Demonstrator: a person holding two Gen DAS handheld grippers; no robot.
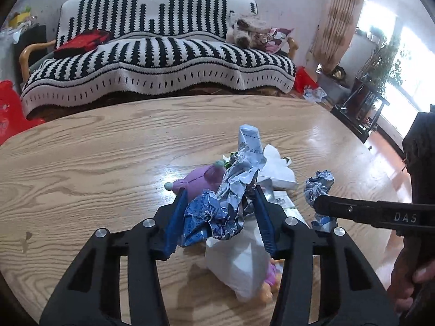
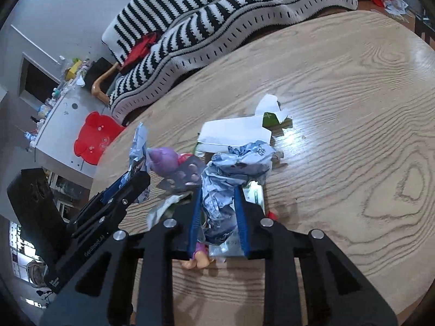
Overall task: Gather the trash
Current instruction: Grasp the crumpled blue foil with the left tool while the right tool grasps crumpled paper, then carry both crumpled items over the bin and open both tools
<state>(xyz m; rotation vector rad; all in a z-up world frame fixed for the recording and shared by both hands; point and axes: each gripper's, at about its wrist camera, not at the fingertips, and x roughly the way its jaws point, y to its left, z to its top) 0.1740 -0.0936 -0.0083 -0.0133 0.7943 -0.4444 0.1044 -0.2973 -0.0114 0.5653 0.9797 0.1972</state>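
A pile of trash lies on the wooden table (image 1: 81, 168). My left gripper (image 1: 220, 190) is shut on a crumpled blue-and-silver foil wrapper (image 1: 217, 214) that sticks up between its blue pads. My right gripper (image 2: 217, 190) is shut on a second crumpled silver-blue wrapper (image 2: 239, 160). The left wrist view shows that second wrapper (image 1: 318, 184) at the tip of the right gripper's black finger (image 1: 353, 212). Under the wrappers lie a purple toy (image 1: 201, 180), a flattened white carton (image 2: 233, 133) and a white crumpled sheet (image 1: 239, 266).
A sofa with a black-and-white striped blanket (image 1: 163, 54) stands behind the table. A red stool (image 2: 92, 138) sits on the floor beside the table's edge. A person's hand (image 1: 407, 279) holds the right gripper. Bare wood shows to the right of the pile (image 2: 353, 135).
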